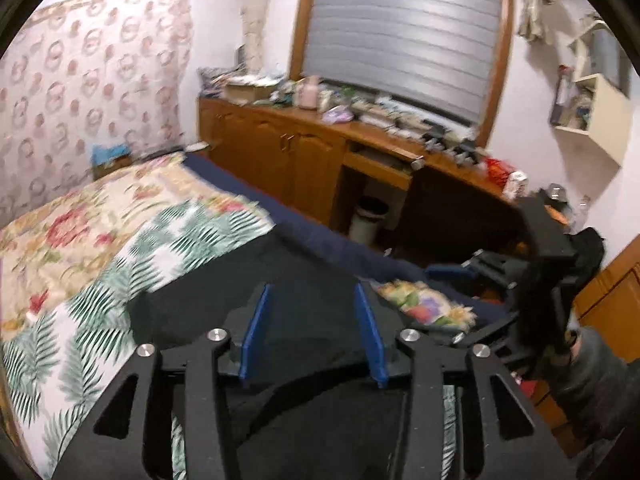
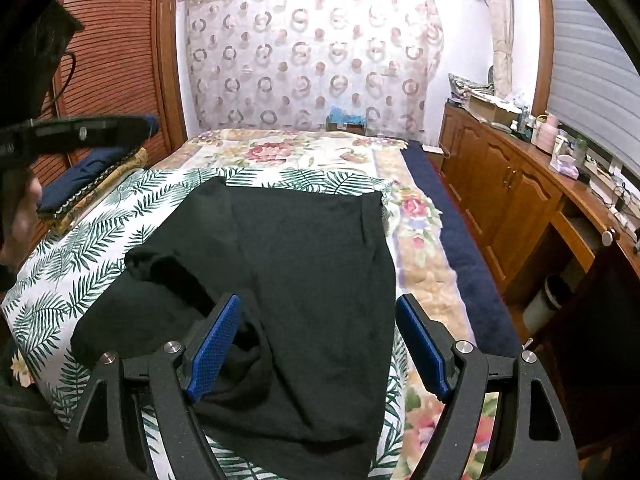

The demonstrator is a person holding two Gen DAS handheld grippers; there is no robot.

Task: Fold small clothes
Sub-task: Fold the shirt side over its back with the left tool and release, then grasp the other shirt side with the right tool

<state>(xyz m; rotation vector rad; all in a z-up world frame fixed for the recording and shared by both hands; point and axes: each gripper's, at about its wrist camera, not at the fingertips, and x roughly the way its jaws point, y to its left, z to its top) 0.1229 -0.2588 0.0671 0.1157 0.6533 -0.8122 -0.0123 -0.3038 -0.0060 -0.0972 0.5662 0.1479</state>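
- Garment, black, is lying spread on the leaf-print cloth that is covering the near end of the bed; in the right wrist view it is filling the centre and running down to 6 o'clock, with a bunched fold at 9 o'clock.
- Right gripper is hanging over the near part of the garment with its 2 blue pads standing wide apart and gripping nothing.
- Left gripper is sitting low over the same dark fabric, its 2 blue pads parted, with cloth showing in the gap; I cannot tell whether they are touching it.
- In the left wrist view the right gripper's black frame is showing at 3 o'clock, just beyond the bed's edge.
- Floral bedspread is stretching toward 12 o'clock, where a patterned curtain is hanging.
- Wooden cabinet with a cluttered top is running along 3 o'clock in the right wrist view.
- Folded navy item is resting at 9 o'clock beside the leaf-print cloth.
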